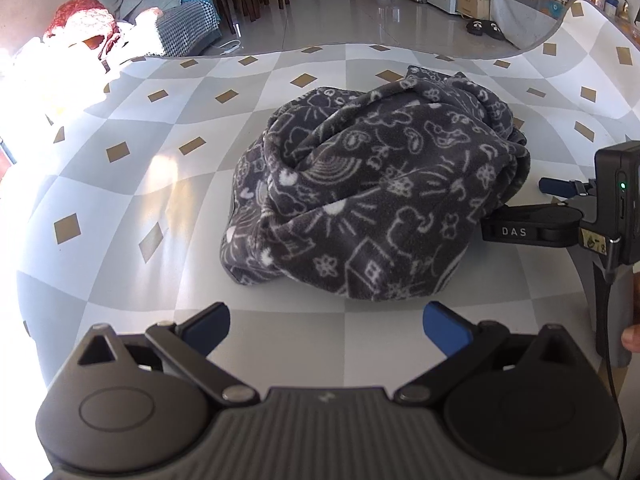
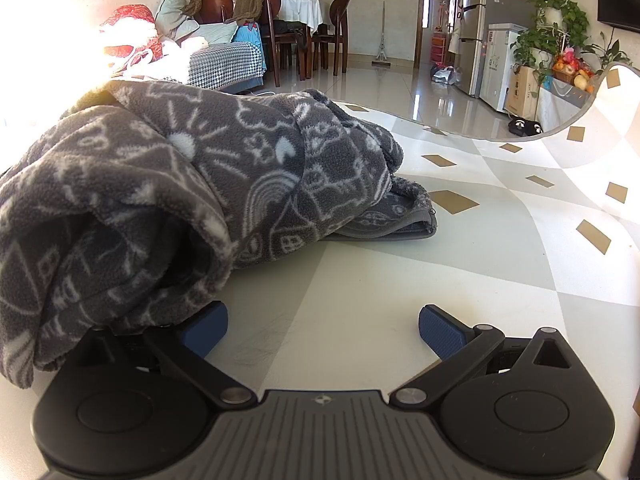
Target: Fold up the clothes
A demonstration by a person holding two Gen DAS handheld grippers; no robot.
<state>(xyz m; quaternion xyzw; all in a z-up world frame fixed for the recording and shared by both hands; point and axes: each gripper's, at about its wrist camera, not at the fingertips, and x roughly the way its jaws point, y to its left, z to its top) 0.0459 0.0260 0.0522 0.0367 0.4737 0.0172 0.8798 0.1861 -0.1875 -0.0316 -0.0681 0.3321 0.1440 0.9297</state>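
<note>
Grippers both spread wide, nothing clamped. Left gripper (image 1: pixel 326 326) sits just short of the fleece garment (image 1: pixel 372 196), not touching. Right gripper (image 2: pixel 323 330) is at the garment's side; fleece drapes over its left finger (image 2: pixel 208 326). Garment: dark grey pile, white doodle print, bunched in a rounded heap mid-mat. Checkered mat (image 1: pixel 120 184) is smooth, grey/white with tan diamonds. Behind: glossy tiled floor (image 2: pixel 400 88), dining chairs, fridge.
</note>
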